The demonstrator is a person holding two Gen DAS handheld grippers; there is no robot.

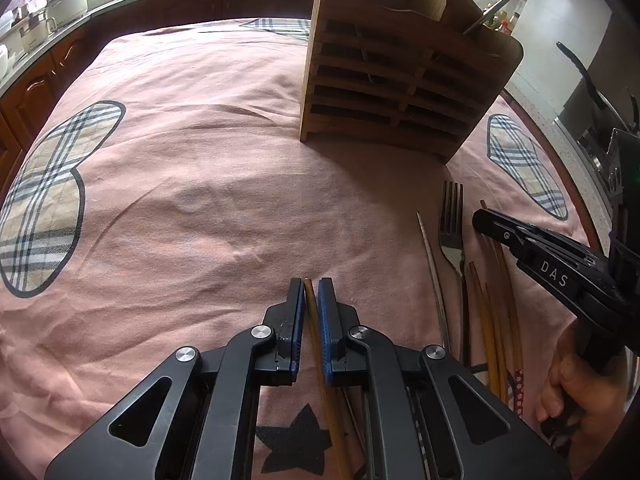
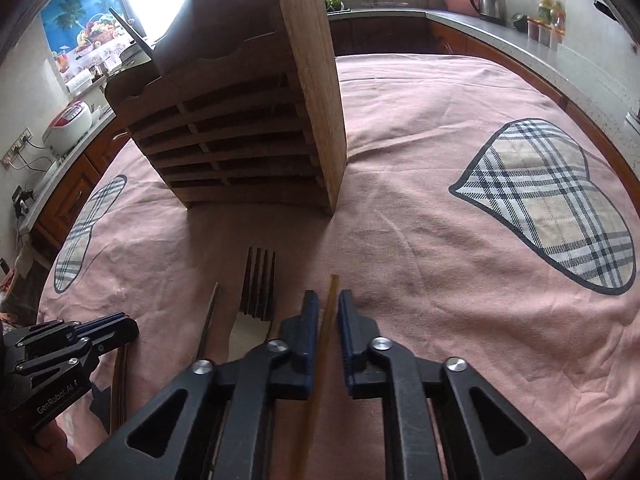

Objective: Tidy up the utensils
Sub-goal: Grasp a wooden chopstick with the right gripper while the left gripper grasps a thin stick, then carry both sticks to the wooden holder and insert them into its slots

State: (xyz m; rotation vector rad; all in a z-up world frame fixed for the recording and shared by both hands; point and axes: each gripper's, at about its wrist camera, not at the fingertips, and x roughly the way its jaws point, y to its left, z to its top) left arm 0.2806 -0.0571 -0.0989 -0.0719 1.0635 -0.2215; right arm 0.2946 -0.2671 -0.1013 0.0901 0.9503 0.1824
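Observation:
My left gripper (image 1: 309, 281) is shut on a yellow-brown chopstick (image 1: 331, 412) that runs back under the jaws, low over the pink cloth. My right gripper (image 2: 329, 295) is shut on another yellow chopstick (image 2: 333, 281), whose tip pokes out past the pads. A metal fork (image 1: 452, 220) (image 2: 258, 284) and a thin metal utensil (image 1: 432, 272) (image 2: 209, 320) lie on the cloth between the two grippers. Several more chopsticks (image 1: 490, 320) lie beneath the right gripper (image 1: 482, 220). The left gripper (image 2: 130, 328) shows at the lower left of the right wrist view.
A wooden slatted utensil holder (image 1: 392, 92) (image 2: 248, 132) stands upright just beyond the fork, with a metal utensil (image 1: 498, 6) sticking out of its top. The table wears a pink cloth (image 1: 200, 200) with plaid patches. Kitchen counters with appliances surround the table. A hand (image 1: 576, 384) grips the right tool.

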